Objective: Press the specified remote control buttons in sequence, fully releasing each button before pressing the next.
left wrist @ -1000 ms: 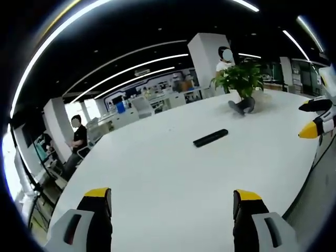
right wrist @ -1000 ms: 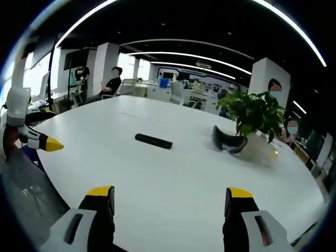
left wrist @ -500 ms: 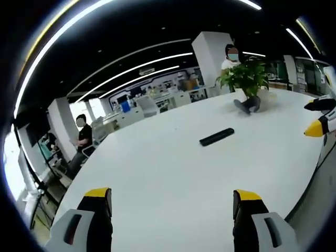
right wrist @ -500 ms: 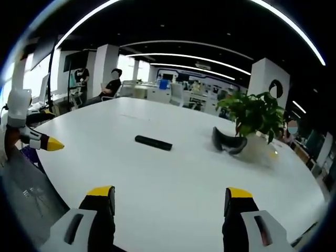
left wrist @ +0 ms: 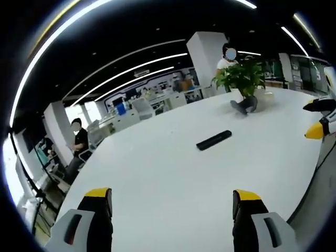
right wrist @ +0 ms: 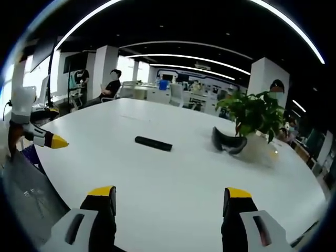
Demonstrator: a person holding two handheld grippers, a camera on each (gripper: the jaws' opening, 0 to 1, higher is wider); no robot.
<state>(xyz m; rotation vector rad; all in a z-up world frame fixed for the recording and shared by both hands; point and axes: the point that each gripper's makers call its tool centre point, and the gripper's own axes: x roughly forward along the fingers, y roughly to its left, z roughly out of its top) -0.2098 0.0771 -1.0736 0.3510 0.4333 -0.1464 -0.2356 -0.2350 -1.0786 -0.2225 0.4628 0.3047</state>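
Observation:
A slim black remote control (left wrist: 213, 140) lies flat near the middle of the big white table (left wrist: 157, 178); in the right gripper view the remote (right wrist: 153, 143) sits ahead and a little left. My left gripper (left wrist: 170, 195) hovers well short of it, jaws wide apart with nothing between them. My right gripper (right wrist: 167, 193) is also open and empty, over the table's near edge. The right gripper's yellow-tipped jaws (left wrist: 317, 128) enter the left gripper view at the far right. The left gripper's tip (right wrist: 50, 140) shows at the left of the right gripper view.
A potted green plant (right wrist: 254, 115) stands at the table's far side with a dark curved object (right wrist: 228, 143) beside its pot. A person (left wrist: 77, 140) sits at desks beyond the table, another stands behind the plant (left wrist: 227, 58). White columns and desks fill the office behind.
Both views have shifted slightly with the hands; the remote has not moved on the table. Both grippers stay open.

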